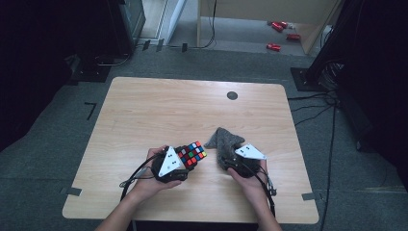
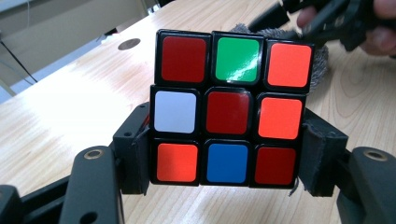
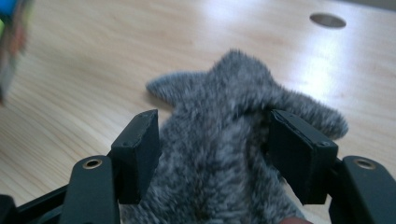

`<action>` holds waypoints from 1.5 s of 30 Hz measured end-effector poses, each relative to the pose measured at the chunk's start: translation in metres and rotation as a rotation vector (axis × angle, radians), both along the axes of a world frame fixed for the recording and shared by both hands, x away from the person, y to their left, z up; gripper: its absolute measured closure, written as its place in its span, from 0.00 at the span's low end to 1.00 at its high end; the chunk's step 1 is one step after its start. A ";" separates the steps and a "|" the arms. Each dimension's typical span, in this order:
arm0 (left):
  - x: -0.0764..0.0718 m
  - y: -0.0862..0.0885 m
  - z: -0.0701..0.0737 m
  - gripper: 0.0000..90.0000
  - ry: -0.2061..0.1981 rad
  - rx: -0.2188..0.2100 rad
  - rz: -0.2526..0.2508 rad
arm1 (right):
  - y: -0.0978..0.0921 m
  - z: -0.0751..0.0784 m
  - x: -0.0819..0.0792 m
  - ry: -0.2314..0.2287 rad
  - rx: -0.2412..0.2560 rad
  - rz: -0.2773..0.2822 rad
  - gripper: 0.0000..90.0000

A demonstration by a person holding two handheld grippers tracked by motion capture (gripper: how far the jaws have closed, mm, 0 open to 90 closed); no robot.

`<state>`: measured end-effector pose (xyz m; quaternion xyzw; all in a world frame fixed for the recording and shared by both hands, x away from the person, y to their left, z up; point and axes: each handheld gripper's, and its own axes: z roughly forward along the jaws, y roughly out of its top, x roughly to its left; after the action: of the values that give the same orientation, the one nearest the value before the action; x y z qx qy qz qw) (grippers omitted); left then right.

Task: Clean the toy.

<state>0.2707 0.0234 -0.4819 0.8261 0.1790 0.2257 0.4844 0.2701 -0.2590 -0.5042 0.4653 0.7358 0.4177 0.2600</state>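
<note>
A scrambled Rubik's cube (image 1: 193, 153) is clamped between the jaws of my left gripper (image 1: 185, 161), just above the wooden table (image 1: 159, 110). In the left gripper view the cube (image 2: 229, 107) faces the camera, red at its centre, with my left gripper (image 2: 226, 158) pressing its lower sides. A grey fuzzy cloth (image 1: 223, 142) lies bunched to the cube's right, with my right gripper (image 1: 229, 161) at its near end. In the right gripper view both pads (image 3: 140, 149) press into the cloth (image 3: 224, 140), gathering it between them. The cube (image 3: 11, 37) is a blur at the left edge.
A round dark cable hole (image 1: 232, 95) sits in the table's far right part. Bare wood stretches across the far and left parts of the table. Red objects (image 1: 273, 46) lie on the floor beyond it, and dark stands flank both sides.
</note>
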 end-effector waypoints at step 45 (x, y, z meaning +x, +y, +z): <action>-0.005 -0.024 0.006 0.39 0.114 0.180 0.005 | 0.077 0.047 -0.050 -0.236 -0.072 0.276 0.84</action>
<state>0.2653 -0.0008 -0.4761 0.8774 0.1873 0.1945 0.3964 0.2199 -0.1817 -0.4570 0.2981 0.7716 0.4746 0.3009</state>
